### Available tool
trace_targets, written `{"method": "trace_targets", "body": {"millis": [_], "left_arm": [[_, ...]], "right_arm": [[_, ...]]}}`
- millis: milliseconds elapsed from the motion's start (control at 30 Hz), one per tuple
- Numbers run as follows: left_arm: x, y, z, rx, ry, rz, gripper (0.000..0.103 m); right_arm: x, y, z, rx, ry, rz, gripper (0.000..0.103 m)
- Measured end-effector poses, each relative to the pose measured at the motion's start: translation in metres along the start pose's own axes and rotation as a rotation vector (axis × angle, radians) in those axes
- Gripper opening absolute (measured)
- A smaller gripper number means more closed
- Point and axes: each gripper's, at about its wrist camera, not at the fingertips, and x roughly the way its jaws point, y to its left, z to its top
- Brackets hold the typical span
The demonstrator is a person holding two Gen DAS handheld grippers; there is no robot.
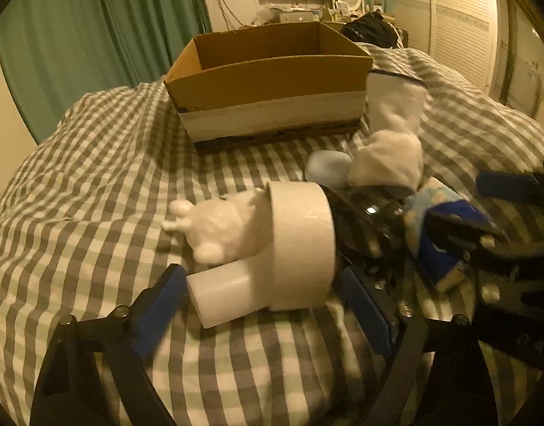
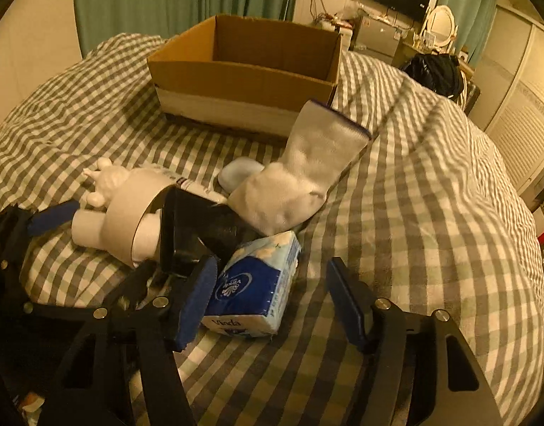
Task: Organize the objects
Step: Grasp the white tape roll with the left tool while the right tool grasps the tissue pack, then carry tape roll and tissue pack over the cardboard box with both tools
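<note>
On the checked bedspread lies a pile. My left gripper (image 1: 265, 305) is open, its blue pads on either side of a white tape roll (image 1: 300, 245) and a white cylinder (image 1: 218, 294) that pokes through it. A white figurine (image 1: 208, 223) lies just beyond them. My right gripper (image 2: 272, 301) is open around a blue tissue pack (image 2: 254, 291); the left pad is at the pack's edge and the right pad stands apart. A shiny black object (image 2: 194, 227) sits between the roll and the pack. A white sock (image 2: 300, 177) and a pale blue round thing (image 2: 238, 174) lie behind.
An open cardboard box (image 1: 272, 81) stands on the bed (image 2: 431, 213) behind the pile, and what shows of its inside is bare. Green curtains, a wall screen, a cluttered desk and a dark bag are beyond the bed. A louvred wardrobe is at the right.
</note>
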Motion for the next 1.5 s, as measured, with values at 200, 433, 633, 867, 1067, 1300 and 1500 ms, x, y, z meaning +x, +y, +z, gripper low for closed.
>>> {"method": "trace_targets", "body": {"millis": [200, 433, 633, 867, 1067, 1300, 1500], "left_arm": [[-0.003, 0.022, 0.001, -0.094, -0.007, -0.065, 0.070], [-0.018, 0.029, 0.000, -0.109, -0.023, -0.076, 0.047], [-0.030, 0.037, 0.001, -0.140, -0.033, -0.090, 0.028], [-0.054, 0.045, 0.006, -0.140, -0.092, -0.062, 0.027], [-0.078, 0.065, 0.022, -0.164, -0.151, -0.030, 0.026], [-0.103, 0.078, 0.051, -0.174, -0.223, -0.029, 0.020], [-0.112, 0.079, 0.081, -0.147, -0.266, -0.030, 0.009]], "right_arm": [[0.013, 0.006, -0.001, -0.034, 0.054, 0.001, 0.045], [0.008, 0.009, -0.002, -0.047, 0.031, -0.007, 0.026], [-0.010, 0.010, -0.002, -0.049, -0.022, -0.032, 0.020], [-0.032, 0.008, 0.000, -0.049, -0.071, -0.040, 0.020], [-0.055, 0.009, 0.005, -0.054, -0.127, -0.039, 0.020], [-0.082, 0.008, 0.024, -0.059, -0.197, -0.021, 0.020], [-0.101, 0.006, 0.046, -0.055, -0.252, 0.009, 0.020]]}}
